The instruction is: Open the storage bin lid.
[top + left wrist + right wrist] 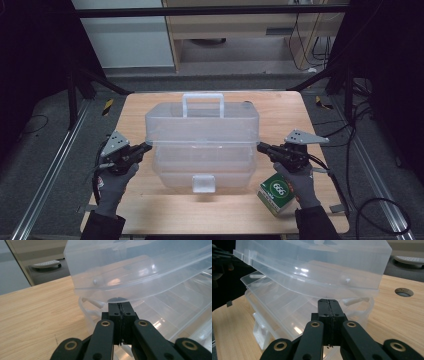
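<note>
Box (202, 150): clear plastic, tiered, mid-desk; white front latch, top handle (202, 102).
Lid (202, 125): raised, tilted above the tray tiers.
Left tongs (145, 146): jaws closed together, tips under the lid's left rim.
Right tongs (261, 146): jaws closed together, tips under the lid's right rim.
Carton (276, 193): green, near right corner.
Desk (140, 210): light wood.

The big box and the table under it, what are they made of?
The box looks like translucent, glossy plastic: the table's grain shows through its walls, and light glints on them. The table looks like pale wood or wood-look laminate with a matte finish; which one, I can't tell.
</note>
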Demonstrator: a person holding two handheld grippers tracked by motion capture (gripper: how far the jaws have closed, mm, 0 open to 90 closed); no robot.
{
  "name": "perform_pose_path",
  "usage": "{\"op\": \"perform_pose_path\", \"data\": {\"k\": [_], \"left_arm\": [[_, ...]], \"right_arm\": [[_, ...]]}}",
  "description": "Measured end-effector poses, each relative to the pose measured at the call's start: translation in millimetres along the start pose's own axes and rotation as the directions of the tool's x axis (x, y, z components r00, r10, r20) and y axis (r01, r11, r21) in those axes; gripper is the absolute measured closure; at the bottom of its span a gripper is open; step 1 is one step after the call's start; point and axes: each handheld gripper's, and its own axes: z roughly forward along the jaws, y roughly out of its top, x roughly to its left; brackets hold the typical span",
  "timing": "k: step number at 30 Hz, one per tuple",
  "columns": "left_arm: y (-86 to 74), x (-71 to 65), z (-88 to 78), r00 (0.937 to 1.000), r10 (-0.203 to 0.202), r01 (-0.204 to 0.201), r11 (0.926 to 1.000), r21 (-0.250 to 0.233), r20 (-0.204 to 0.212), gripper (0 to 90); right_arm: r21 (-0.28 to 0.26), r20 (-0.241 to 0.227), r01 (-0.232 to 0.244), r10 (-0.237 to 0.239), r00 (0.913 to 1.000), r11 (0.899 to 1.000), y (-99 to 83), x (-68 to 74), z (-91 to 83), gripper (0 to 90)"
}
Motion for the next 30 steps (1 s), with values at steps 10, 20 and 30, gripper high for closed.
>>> {"op": "perform_pose_path", "data": {"k": [10, 20, 30], "left_arm": [[-8.5, 3.9, -4.4, 0.9981, 0.012, -0.01, 0.9996, 0.027, -0.061, 81.7], [-10.3, 1.9, -1.0, 0.9955, 0.04, -0.037, 0.999, 0.026, -0.086, 62.9], [-8.1, -3.8, 10.5, 0.9916, 0.078, -0.079, 0.9968, -0.007, -0.103, 53.6]], "right_arm": [[0.041, -0.006, 0.005, -0.005, 1.0, 0.999, -4.0, 0.3, 2.0, 90.0], [0.044, -0.009, 0.003, -0.003, 1.0, 0.999, -4.3, 0.8, 2.0, 90.0], [0.043, -0.012, 0.003, -0.002, 0.9999, 0.999, -4.2, 0.7, 2.2, 90.0]]}}
